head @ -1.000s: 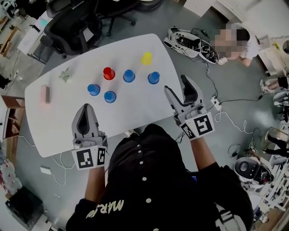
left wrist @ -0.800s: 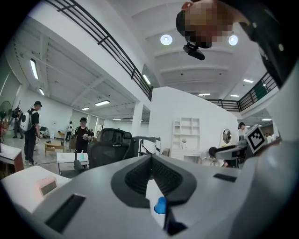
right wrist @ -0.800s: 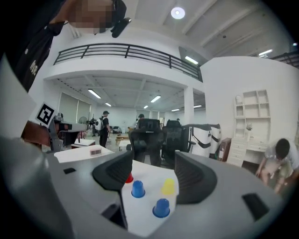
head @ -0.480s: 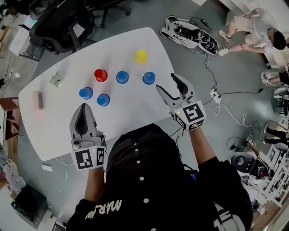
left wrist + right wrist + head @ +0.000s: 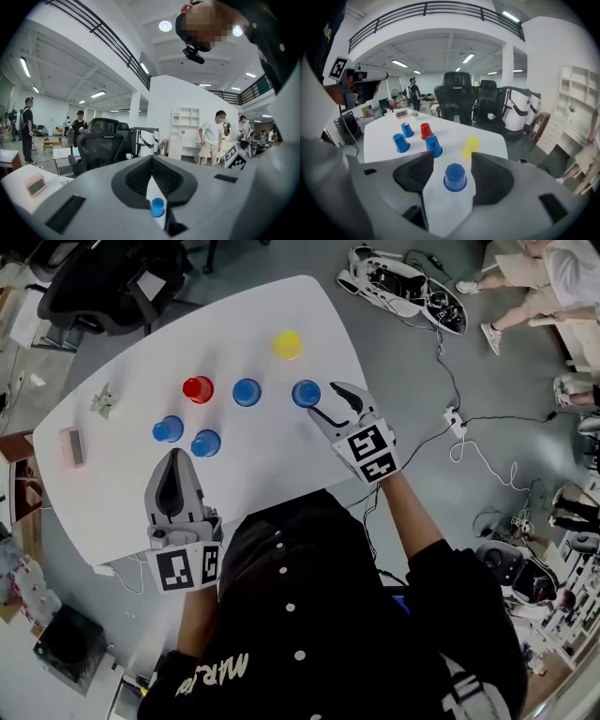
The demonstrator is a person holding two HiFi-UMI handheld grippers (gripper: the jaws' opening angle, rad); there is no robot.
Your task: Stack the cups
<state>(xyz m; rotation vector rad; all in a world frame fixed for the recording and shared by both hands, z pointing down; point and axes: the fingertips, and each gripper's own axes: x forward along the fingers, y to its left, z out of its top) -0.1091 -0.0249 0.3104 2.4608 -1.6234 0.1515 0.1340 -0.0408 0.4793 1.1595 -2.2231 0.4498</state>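
Six upturned cups stand on the white table: a yellow cup, a red cup and several blue ones. My right gripper reaches the rightmost blue cup. In the right gripper view that blue cup stands between the jaws of the right gripper, which are closing, with a gap showing on both sides. Beyond it are the yellow cup and the red cup. My left gripper hangs shut and empty near the table's front edge, short of a blue cup.
A pink desk clock and a small crumpled thing lie at the table's left end. A black office chair stands behind the table. Cables and a power strip lie on the floor at the right, where people stand.
My right gripper has moved forward and left over the table until its jaws frame the rightmost blue cup. The left gripper has stayed where it was.
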